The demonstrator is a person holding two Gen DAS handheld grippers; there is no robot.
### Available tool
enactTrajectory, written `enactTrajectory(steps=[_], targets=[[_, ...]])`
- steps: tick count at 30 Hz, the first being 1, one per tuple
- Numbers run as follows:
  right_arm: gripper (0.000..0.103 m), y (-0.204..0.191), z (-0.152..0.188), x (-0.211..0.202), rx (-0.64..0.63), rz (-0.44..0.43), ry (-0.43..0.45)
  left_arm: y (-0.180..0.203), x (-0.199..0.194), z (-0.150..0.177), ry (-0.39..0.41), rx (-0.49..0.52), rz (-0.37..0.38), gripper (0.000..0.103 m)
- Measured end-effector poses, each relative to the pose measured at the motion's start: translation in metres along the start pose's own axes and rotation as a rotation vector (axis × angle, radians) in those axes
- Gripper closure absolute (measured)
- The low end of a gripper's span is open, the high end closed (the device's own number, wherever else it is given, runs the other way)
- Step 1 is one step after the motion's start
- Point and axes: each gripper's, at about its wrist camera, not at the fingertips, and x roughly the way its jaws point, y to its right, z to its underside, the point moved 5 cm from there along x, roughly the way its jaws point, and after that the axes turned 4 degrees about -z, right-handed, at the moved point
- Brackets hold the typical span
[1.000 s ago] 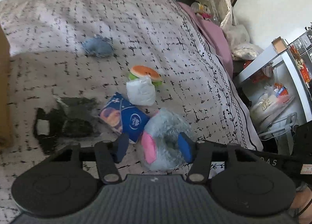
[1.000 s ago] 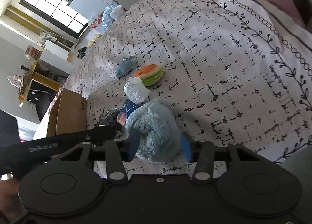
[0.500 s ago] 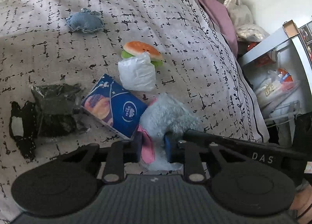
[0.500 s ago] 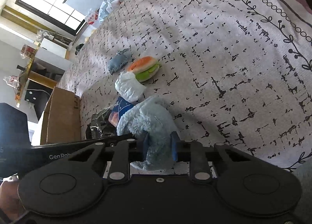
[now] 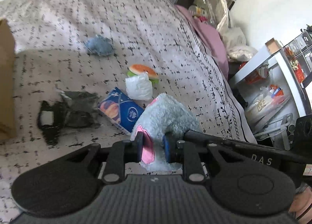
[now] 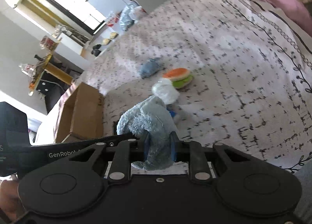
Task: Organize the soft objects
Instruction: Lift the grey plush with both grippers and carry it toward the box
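A fluffy light-blue plush toy (image 5: pixel 165 114) with a pink ear is held above the bed by both grippers. My left gripper (image 5: pixel 153 146) is shut on its pink-eared end. My right gripper (image 6: pixel 159 146) is shut on the other end of the plush (image 6: pixel 148 118). On the patterned bedspread (image 5: pixel 136 28) lie a blue tissue pack (image 5: pixel 120 110), a white soft bundle (image 5: pixel 139 87), a burger-shaped toy (image 5: pixel 143 69), a small blue denim cushion (image 5: pixel 99 45) and a dark crumpled bag (image 5: pixel 78 108). The burger toy (image 6: pixel 179 76) and denim cushion (image 6: pixel 150 68) also show in the right wrist view.
An open cardboard box (image 6: pixel 80 112) stands on the bed's left side; its edge shows in the left wrist view (image 5: pixel 5 79). A pink pillow (image 5: pixel 210 34) lies at the head of the bed. A white shelf unit (image 5: pixel 273 79) with clutter stands beside the bed on the right.
Both grippers closed on the blue plush a second ago and have now lifted it off the bedspread. The other items have not moved.
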Motion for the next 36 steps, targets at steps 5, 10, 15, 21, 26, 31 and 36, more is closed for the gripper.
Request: enactTrajectory(steps=[5,10,15,21,26,31,36], targets=[[0.081,-0.033,0.006,-0.005,-0.051,-0.058,0.002,-0.014,-0.041,0.009,0.068,-0.024,-0.018,0.083],[0.081,-0.069,0.015,-0.003,-0.126,-0.089,0.007,-0.031,-0.079,0.016,0.105,-0.04,-0.026,0.083],[0.081,-0.095,0.02,0.009,-0.123,-0.118,0.001,-0.053,-0.107,0.016,0.158,-0.052,-0.03,0.083],[0.081,-0.129,0.02,0.019,-0.16,-0.13,0.019,-0.082,-0.127,0.013,0.202,-0.073,-0.022,0.083],[0.081,-0.155,0.019,0.03,-0.19,-0.137,0.021,-0.104,-0.143,0.008,0.236,-0.092,-0.019,0.083],[0.081,-0.178,0.013,0.042,-0.197,-0.14,0.03,-0.124,-0.155,-0.001,0.259,-0.089,-0.025,0.083],[0.081,-0.204,-0.001,0.061,-0.248,-0.163,0.043,-0.146,-0.173,-0.018,0.308,-0.069,-0.021,0.083]])
